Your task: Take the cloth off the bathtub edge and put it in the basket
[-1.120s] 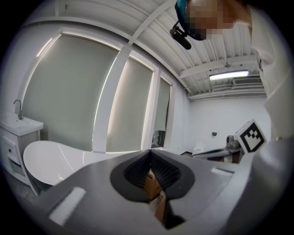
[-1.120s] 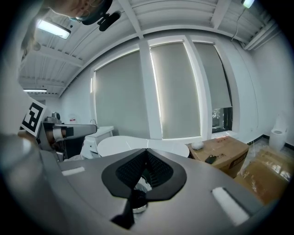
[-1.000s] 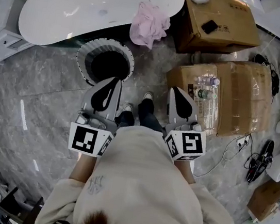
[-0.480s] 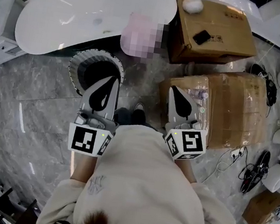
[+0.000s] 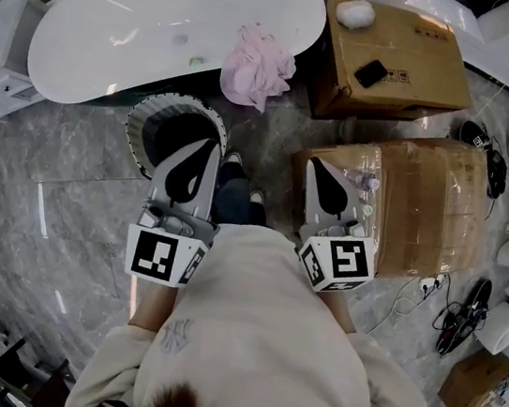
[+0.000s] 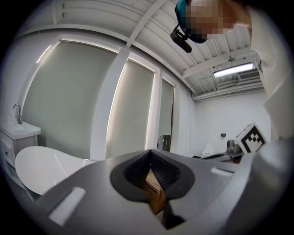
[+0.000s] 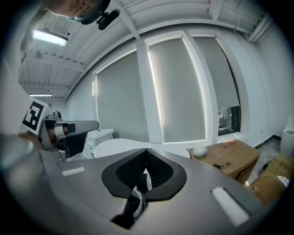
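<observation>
Pink cloth (image 5: pixel 256 63) lies bunched on the bathtub (image 5: pixel 149 21) rim, just beyond the basket (image 5: pixel 140 119). Left gripper (image 5: pixel 213 146) and right gripper (image 5: pixel 316 164): jaws together, holding nothing. Cloth looks light, soft and limp. Best hold is probably a raised top fold.

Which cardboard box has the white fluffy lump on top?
The box beside the bathtub; the white lump sits at its corner. The plastic-wrapped box nearer the right gripper holds bottles.
</observation>
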Demonstrator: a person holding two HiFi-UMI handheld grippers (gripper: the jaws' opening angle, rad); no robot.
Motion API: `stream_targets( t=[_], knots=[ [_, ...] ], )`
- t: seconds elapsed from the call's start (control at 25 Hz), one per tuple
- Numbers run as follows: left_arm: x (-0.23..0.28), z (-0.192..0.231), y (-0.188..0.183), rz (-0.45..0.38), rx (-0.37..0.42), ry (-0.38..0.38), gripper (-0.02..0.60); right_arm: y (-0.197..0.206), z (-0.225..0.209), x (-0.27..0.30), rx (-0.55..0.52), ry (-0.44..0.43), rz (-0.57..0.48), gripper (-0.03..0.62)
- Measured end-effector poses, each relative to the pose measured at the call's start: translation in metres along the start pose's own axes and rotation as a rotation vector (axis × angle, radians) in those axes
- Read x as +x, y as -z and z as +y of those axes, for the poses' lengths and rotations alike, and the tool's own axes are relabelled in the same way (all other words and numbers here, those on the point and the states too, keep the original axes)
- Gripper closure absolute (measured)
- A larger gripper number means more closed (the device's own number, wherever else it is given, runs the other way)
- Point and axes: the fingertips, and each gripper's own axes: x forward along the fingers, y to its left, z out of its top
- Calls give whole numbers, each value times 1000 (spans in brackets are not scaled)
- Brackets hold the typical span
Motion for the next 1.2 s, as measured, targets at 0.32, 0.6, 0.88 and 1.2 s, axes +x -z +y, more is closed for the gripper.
stream_targets(
  t=[0.32, 0.6, 0.88, 1.2],
  knots=[
    [44, 45, -5, 8, -8, 27, 532, -16, -5, 53, 8, 23, 8, 594],
    [84, 103, -19, -14, -11, 57, 532, -44, 3, 117, 7, 32, -17, 594],
    [106, 141, -20, -10, -27, 87, 532, -55, 9, 154, 0, 66, -18, 594],
    [115, 156, -14, -10, -48, 95, 533, -67, 24, 176, -158, -12, 6, 594]
  ],
)
